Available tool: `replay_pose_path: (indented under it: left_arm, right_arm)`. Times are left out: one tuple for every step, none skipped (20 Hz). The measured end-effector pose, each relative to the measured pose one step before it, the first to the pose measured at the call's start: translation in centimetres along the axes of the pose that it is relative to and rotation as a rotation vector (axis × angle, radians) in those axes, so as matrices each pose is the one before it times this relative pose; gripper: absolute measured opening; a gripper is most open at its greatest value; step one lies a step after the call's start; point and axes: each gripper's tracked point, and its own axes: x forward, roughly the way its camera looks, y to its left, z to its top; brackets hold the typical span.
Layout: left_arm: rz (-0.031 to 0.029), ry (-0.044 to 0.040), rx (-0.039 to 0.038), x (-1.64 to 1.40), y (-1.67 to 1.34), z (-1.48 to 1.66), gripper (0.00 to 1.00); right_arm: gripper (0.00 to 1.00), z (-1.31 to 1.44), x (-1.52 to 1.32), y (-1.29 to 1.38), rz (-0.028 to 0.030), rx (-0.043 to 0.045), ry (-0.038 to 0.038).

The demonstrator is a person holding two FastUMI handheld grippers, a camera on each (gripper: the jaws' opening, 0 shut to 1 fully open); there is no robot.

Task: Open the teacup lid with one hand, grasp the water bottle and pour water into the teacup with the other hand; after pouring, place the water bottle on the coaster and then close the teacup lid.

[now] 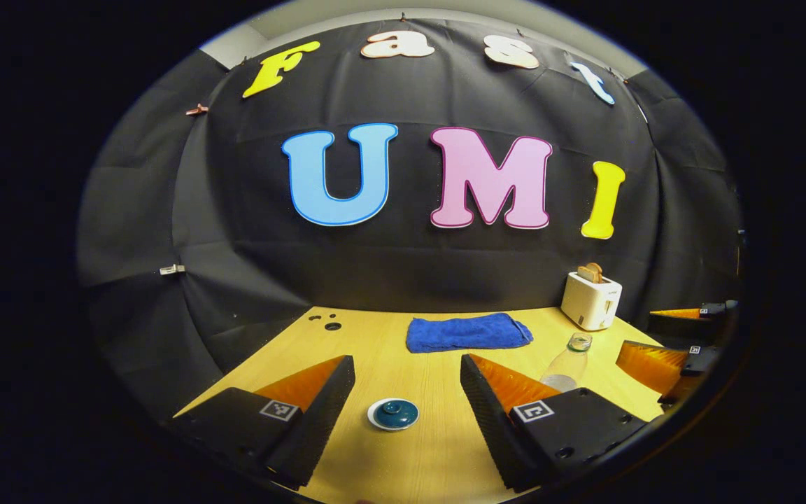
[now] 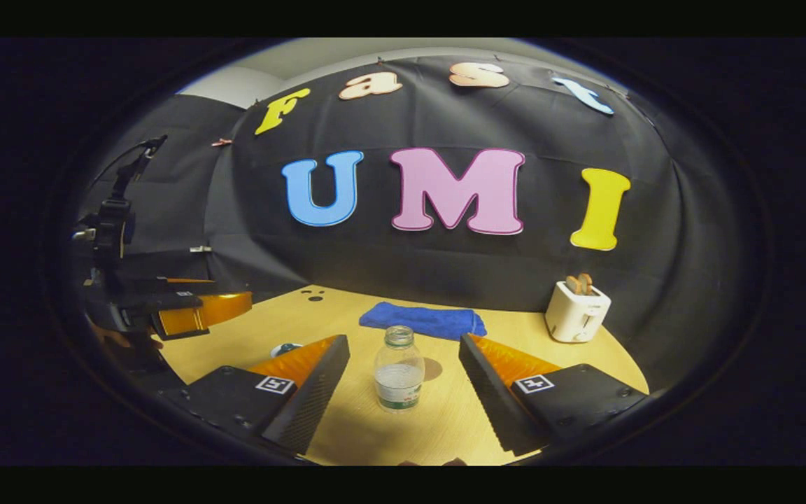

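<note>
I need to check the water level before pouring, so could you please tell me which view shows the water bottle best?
The right gripper view: the water bottle stands whole and upright on the table, centred ahead of the right gripper's open fingers, with its water visible. In the left gripper view the bottle is small, off to the side, its base hidden behind a finger.

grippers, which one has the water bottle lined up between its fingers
The right gripper: the water bottle stands upright in its open gap. The left gripper frames the teacup lid instead.

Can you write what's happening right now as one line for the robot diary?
left tool: open, teacup lid ahead | right tool: open, water bottle between fingers, untouched | bottle upright, uncapped
</note>
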Motion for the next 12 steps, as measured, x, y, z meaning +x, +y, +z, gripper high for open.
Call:
replay_pose_path:
  left_arm:
    - [-0.00048, 0.0051, -0.00543, 0.264, 0.059, -0.47, 0.95]
    - [0.0022, 0.00498, -0.00301, 0.379, 0.117, -0.436, 0.96]
    - [0.00294, 0.00409, 0.0002, 0.469, 0.206, -0.433, 0.95]
    - [0.00396, 0.00424, 0.00143, 0.479, 0.17, -0.381, 0.95]
    - [0.00189, 0.00164, 0.00145, 0.609, 0.144, -0.536, 0.95]
    - [0.00482, 0.00351, 0.00022, 0.6, 0.175, -0.457, 0.95]
    - [0.00499, 0.0058, -0.00085, 0.581, 0.296, -0.628, 0.95]
    - [0.00296, 0.00908, -0.00009, 0.701, 0.147, -0.65, 0.95]
    - [0.00174, 0.00789, 0.0009, 0.824, 0.111, -0.757, 0.95]
    - [0.00069, 0.00461, 0.0033, 0.787, 0.09, -0.692, 0.95]
    - [0.00151, 0.00669, 0.00427, 0.759, 0.222, -0.847, 0.95]
    - [-0.003, 0.00719, 0.00499, 0.896, -0.025, -0.892, 0.95]
  right_arm:
    - [0.98, -0.208, 0.262, 0.115, 0.00246, 0.00218, 0.0051]
    - [0.98, -0.307, 0.299, 0.087, 0.00135, 0.0018, 0.00786]
    - [0.98, -0.392, 0.257, 0.094, 0.00175, 0.00229, 0.00843]
    - [0.98, -0.29, 0.255, 0.041, -0.00019, 0.00183, 0.00572]
    - [0.98, -0.254, 0.273, -0.048, -0.00017, 0.0014, 0.00501]
    - [0.98, -0.312, 0.266, -0.046, -0.00017, 0.00156, 0.00579]
    - [0.98, -0.298, 0.31, 0.036, 0.00113, 0.00166, 0.00544]
    - [0.98, -0.432, 0.278, 0.017, 0.00147, 0.00106, 0.0062]
    - [0.98, -0.414, 0.328, -0.01, 0.00107, -0.00035, 0.00567]
    - [0.98, -0.508, 0.297, 0.035, 0.00097, -0.00302, 0.00702]
    - [0.98, -0.493, 0.288, 0.024, 0.00108, -0.00438, 0.00621]
    - [0.98, -0.509, 0.358, -0.025, -0.0004, -0.00441, 0.00498]
